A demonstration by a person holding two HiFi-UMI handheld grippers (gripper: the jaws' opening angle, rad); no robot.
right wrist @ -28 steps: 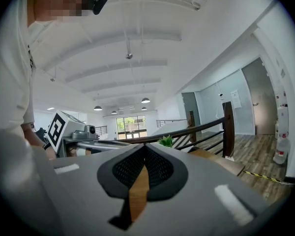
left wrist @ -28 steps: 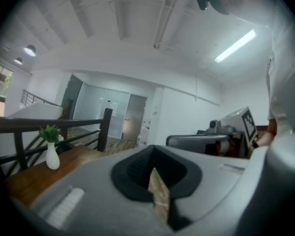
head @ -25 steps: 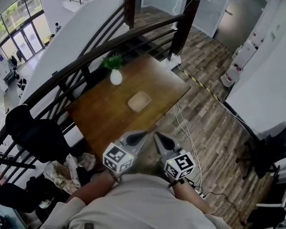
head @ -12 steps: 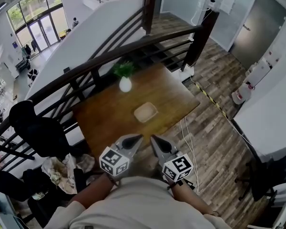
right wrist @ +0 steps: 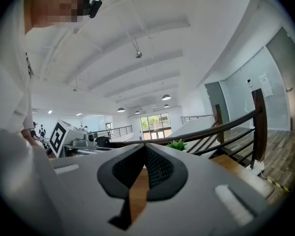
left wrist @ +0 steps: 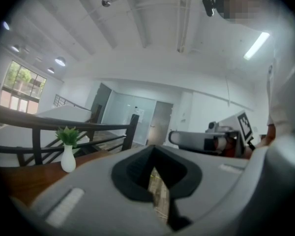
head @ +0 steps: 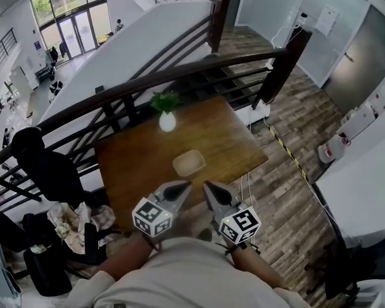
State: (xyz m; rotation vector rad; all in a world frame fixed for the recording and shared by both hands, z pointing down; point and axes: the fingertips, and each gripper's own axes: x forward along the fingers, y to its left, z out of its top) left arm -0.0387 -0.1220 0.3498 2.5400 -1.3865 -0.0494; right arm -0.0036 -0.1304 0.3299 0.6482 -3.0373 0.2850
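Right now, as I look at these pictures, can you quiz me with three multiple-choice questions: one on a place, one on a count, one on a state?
1. Where does the white vase stand?
A. on the wooden table, at the side by the railing
B. on the floor
C. in a gripper

2. How many things rest on the table?
A. one
B. two
C. five

3. What do the left gripper and right gripper hold?
A. the vase
B. a cup
C. nothing

Answers:
1 A: the vase stands upright at the table edge nearest the railing.
2 B: only the vase and a shallow tray are on it.
3 C: both gripper views show shut jaws with nothing between them.
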